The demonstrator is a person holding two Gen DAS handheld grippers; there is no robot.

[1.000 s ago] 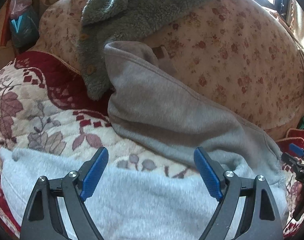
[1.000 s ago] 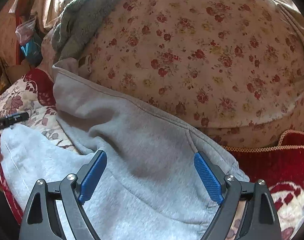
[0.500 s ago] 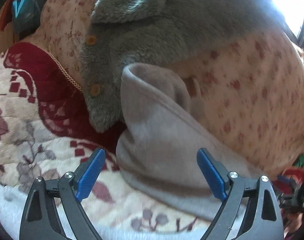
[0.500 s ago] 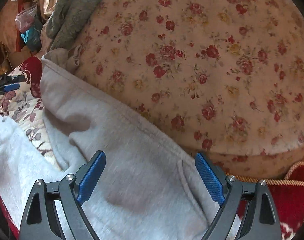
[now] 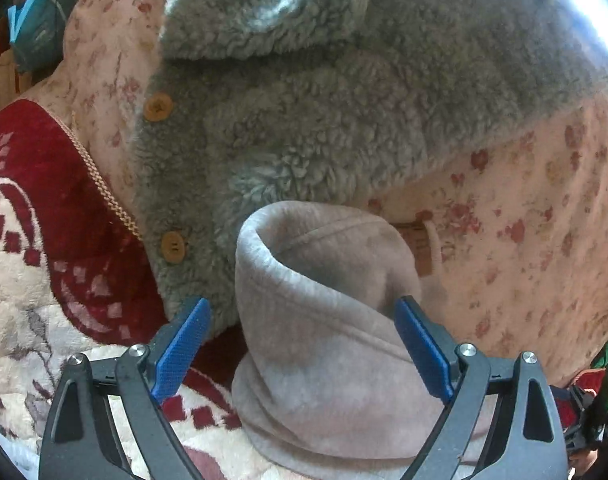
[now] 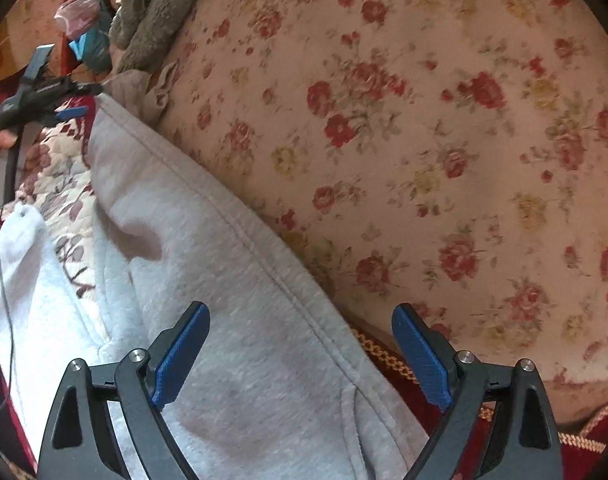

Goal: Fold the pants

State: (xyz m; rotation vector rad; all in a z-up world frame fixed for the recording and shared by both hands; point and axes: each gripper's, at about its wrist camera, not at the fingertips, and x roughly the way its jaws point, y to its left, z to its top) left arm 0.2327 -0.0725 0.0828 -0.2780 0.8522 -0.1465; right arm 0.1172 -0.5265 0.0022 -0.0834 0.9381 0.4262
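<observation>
Two tools hang over the gray pants (image 6: pixel 240 320), nothing gripped: left tool (image 5: pixel 304 344), wide, over the waistband end; right tool (image 6: pixel 300 352), jaws opening, partway along.

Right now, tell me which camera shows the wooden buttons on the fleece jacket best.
The left wrist view: both wooden buttons sit close and sharp on the grey fleece jacket. The right wrist view catches only a distant strip of that jacket, with no buttons visible.
</observation>
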